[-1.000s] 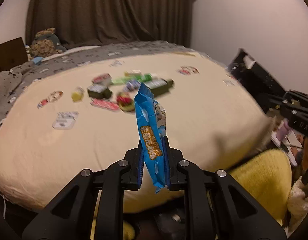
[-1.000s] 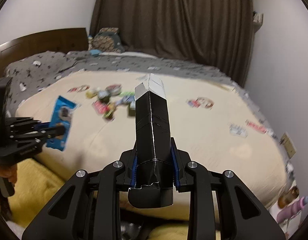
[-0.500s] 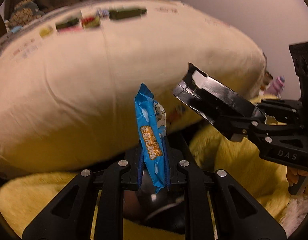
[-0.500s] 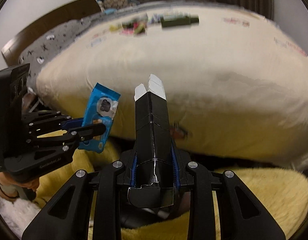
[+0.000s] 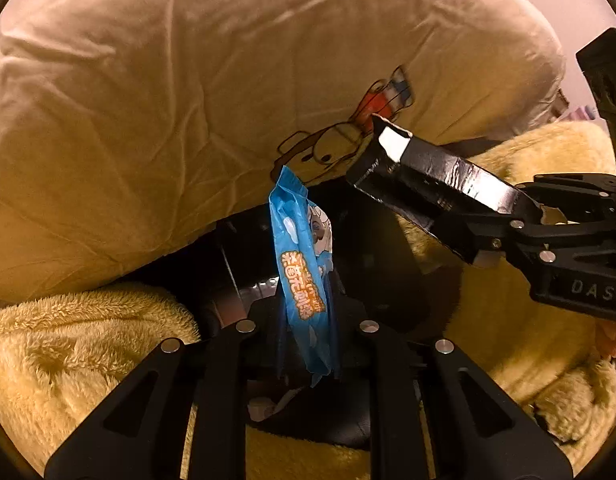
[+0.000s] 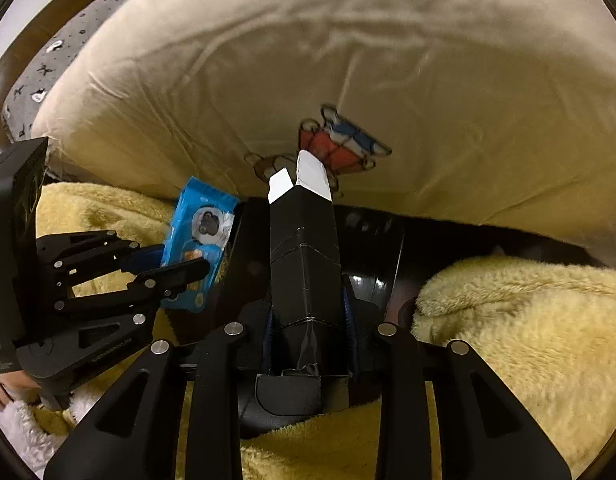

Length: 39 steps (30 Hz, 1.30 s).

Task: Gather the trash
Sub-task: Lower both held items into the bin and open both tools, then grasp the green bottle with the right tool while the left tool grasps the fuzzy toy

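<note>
My left gripper point(image 5: 308, 308) is shut on a blue snack wrapper point(image 5: 298, 256) that stands upright between its pads. My right gripper point(image 6: 308, 312) holds a black carton point(image 6: 304, 248) with white torn flaps at its top; its jaws are opening, and the carton still sits between the pads. Both grippers point steeply down over a dark bin point(image 6: 387, 248) wedged between bed and blanket. In the left wrist view the right gripper point(image 5: 487, 240) and carton point(image 5: 435, 180) reach in from the right. In the right wrist view the left gripper point(image 6: 180, 264) and wrapper point(image 6: 200, 224) come from the left.
A cream duvet point(image 5: 148, 100) with a cartoon print bulges over the far side of the bin point(image 5: 244, 264). Yellow fluffy blanket point(image 6: 527, 340) surrounds the bin on the near sides. A grey patterned sheet point(image 6: 60, 60) shows at the upper left.
Both grippers have dropped from above the bed and tipped downward, so the litter on the bed top has left view and the dark bin now lies below them. Wrapper and carton stay held.
</note>
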{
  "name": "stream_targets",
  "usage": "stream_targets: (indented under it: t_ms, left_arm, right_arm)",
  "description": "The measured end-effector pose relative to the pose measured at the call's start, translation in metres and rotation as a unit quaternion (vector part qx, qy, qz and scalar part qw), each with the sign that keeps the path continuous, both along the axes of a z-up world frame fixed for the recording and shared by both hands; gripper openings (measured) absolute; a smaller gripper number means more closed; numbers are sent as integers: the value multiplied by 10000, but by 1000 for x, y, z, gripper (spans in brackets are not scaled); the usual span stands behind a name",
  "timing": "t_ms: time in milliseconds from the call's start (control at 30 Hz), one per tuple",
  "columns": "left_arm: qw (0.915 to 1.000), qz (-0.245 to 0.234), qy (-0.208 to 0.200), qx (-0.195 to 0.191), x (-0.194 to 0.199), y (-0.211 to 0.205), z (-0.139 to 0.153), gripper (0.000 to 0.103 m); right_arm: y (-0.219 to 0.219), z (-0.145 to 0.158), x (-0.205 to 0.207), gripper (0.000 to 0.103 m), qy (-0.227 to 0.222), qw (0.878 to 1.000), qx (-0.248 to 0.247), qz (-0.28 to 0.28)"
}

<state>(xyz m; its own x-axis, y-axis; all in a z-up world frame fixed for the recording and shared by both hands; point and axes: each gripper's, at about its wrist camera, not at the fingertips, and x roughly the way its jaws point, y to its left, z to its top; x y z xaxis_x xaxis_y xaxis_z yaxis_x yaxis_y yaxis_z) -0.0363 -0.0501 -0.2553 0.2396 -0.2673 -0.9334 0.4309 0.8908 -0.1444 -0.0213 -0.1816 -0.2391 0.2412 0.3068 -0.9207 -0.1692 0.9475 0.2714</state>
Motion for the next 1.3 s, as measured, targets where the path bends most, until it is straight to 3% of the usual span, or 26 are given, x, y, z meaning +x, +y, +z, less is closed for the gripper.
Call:
stream_targets:
  t_ms: [200,300,333,467,633,800,933,1033,1300]
  left_arm:
    - [9999,66,89,63,4,-3,-8,21]
    - [9999,128,55,83,8,-5,-7,36]
    - [9999,144,15,92,9,-4,-5,42]
    - [9996,253,-101,85,11,2,4,52]
    - [9985,402,-366,73,12,10,23,70]
    - [9956,538,-773,33,15,18,56,80]
    - [9892,747,-1263,18,21,33,90,89]
    - [9831,888,-1601,69,33,43,110,92]
    - [9716,1154,-2065,-14,74,56,147,93]
  right_arm:
    - [4,0,2,32,-43,9999,-19,-130]
    - [-2,3,5,34,-63,9998,-20,-177]
    - [-3,4,4,39,-81,9998,-21,-197]
    - [-9,14,5,45,-235,9993,-81,-283]
    - [-14,33,8,63,-632,9969,-316,-332]
    - [-12,64,12,73,-1212,9914,-385,-319]
    - [-15,102,19,75,-1818,9813,-501,-372]
    - [-17,119,34,85,-2140,9736,-644,-459]
    - [-20,160,90,95,-2775,9562,-723,-581]
